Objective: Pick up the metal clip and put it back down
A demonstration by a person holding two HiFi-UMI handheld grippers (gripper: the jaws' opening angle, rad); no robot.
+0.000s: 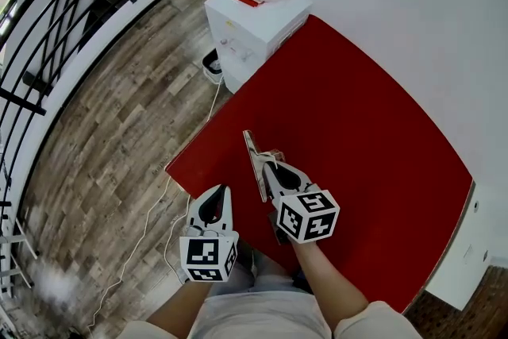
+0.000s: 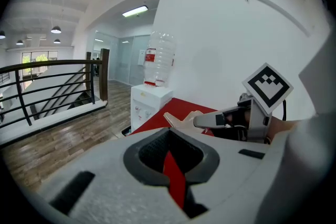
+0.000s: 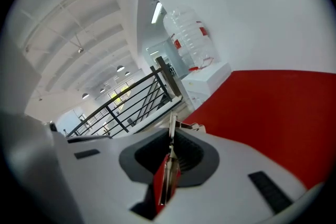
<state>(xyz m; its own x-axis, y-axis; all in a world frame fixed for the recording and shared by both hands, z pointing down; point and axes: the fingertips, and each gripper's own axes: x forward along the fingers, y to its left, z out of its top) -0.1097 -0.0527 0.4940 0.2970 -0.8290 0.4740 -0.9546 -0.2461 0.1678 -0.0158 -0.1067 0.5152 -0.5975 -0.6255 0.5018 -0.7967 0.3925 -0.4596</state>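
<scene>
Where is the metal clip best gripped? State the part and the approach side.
Grip the metal clip across its two flat faces, coming from the person's side along its length, as the right gripper does now. It looks like a thin flat strip, so pads probably seat on faces, not edges.

A red table [image 1: 373,139] and a white water dispenser [image 1: 254,32] stand on wooden floor [image 1: 119,131].

The head view looks steeply down from above onto the left gripper [image 1: 216,190], the right gripper [image 1: 267,167] and the red table [image 1: 373,123] ahead of them. Each gripper view sits close behind its own jaws and faces forward along them. All three views share the table and the water dispenser [image 1: 252,24] beyond the jaw tips.
</scene>
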